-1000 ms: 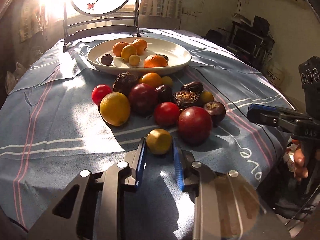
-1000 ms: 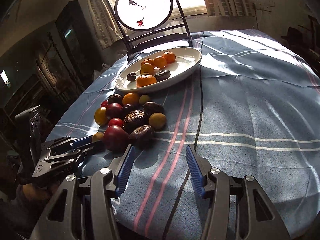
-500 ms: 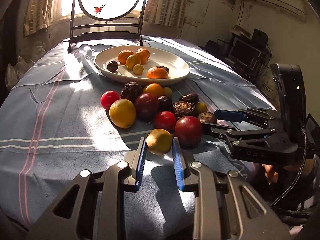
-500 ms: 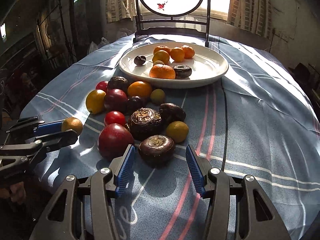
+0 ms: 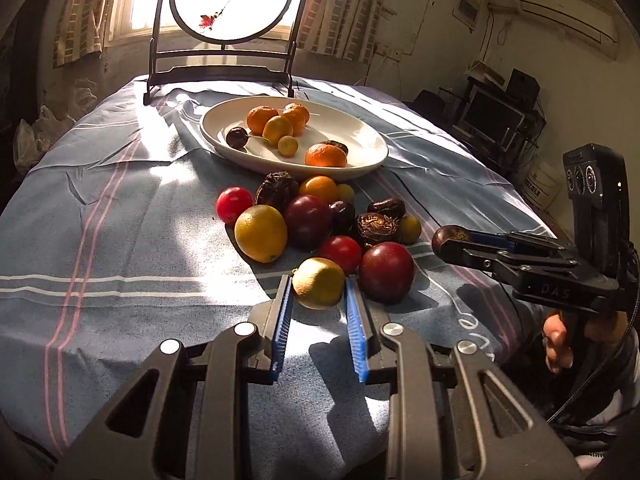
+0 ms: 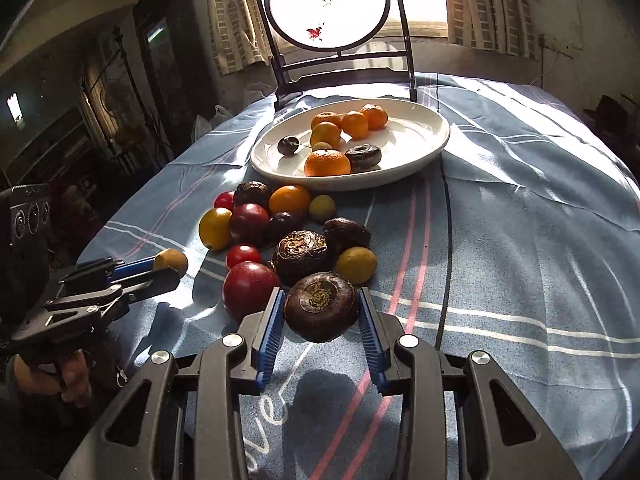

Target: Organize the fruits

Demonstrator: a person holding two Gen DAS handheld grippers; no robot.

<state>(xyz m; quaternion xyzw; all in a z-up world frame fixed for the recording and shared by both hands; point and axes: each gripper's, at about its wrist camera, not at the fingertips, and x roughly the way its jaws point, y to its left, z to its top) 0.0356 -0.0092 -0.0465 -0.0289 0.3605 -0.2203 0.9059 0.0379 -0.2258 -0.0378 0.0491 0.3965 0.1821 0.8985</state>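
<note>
A white oval plate (image 5: 372,148) (image 6: 432,136) holds several oranges and dark fruits. In front of it a heap of red, yellow, orange and dark fruits lies on the blue striped cloth. My left gripper (image 5: 318,288) is shut on a small yellow fruit (image 5: 319,282), which also shows in the right wrist view (image 6: 172,261), lifted off the cloth. My right gripper (image 6: 322,308) is shut on a dark brown round fruit (image 6: 322,307), seen in the left wrist view (image 5: 450,236), held just above the cloth beside a large dark red fruit (image 6: 250,290).
A dark chair with a round painted back (image 5: 230,0) stands behind the plate against a bright window. The table's front edge runs just under both grippers. Shelves with electronics (image 5: 496,112) stand at the right wall.
Both grippers closed on their fruits and lifted them slightly. The right gripper moved forward around the dark brown fruit, and the left gripper raised the yellow fruit.
</note>
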